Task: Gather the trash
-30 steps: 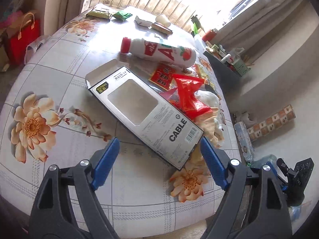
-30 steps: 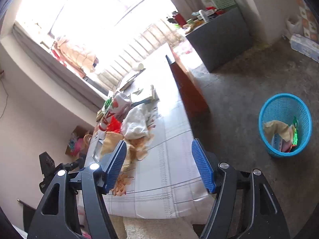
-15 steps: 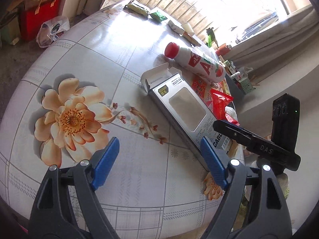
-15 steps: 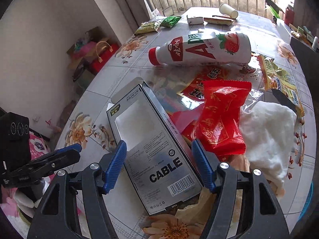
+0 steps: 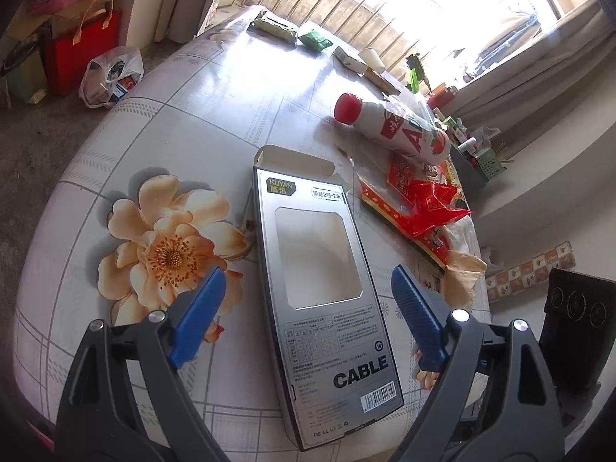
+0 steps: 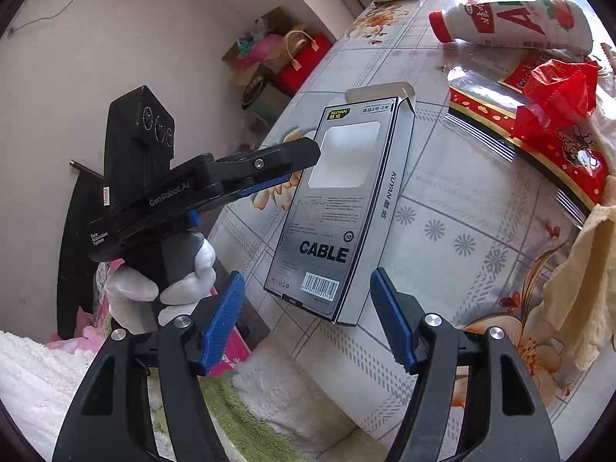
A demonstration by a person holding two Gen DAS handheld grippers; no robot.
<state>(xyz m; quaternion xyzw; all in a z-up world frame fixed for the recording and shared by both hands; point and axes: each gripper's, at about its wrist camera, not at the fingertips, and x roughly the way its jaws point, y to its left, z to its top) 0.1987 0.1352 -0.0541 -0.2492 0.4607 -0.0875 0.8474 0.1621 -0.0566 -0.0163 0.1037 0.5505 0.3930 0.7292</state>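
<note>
A flat grey CABLE box (image 5: 319, 288) with a window lies on the flowered table (image 5: 192, 96), its near end over the table edge. My left gripper (image 5: 308, 323) is open and straddles the box's near half. My right gripper (image 6: 308, 319) is open just in front of the box's barcode end (image 6: 338, 208). The left gripper shows from the side in the right wrist view (image 6: 269, 169). Behind the box lie a white bottle with a red cap (image 5: 392, 127), red wrappers (image 5: 427, 200) and crumpled paper (image 5: 462, 269).
Green packets (image 5: 273, 27), a paper cup (image 5: 371, 59) and small cartons lie at the table's far end. A red bag (image 5: 84, 42) and a plastic bag (image 5: 111, 77) stand on the floor to the left. A fluffy white cloth (image 6: 269, 404) lies below the table edge.
Both grippers have closed in on the CABLE box. The right gripper swung from the floor and basket to the table, then down to the box's near end. Both stay open.
</note>
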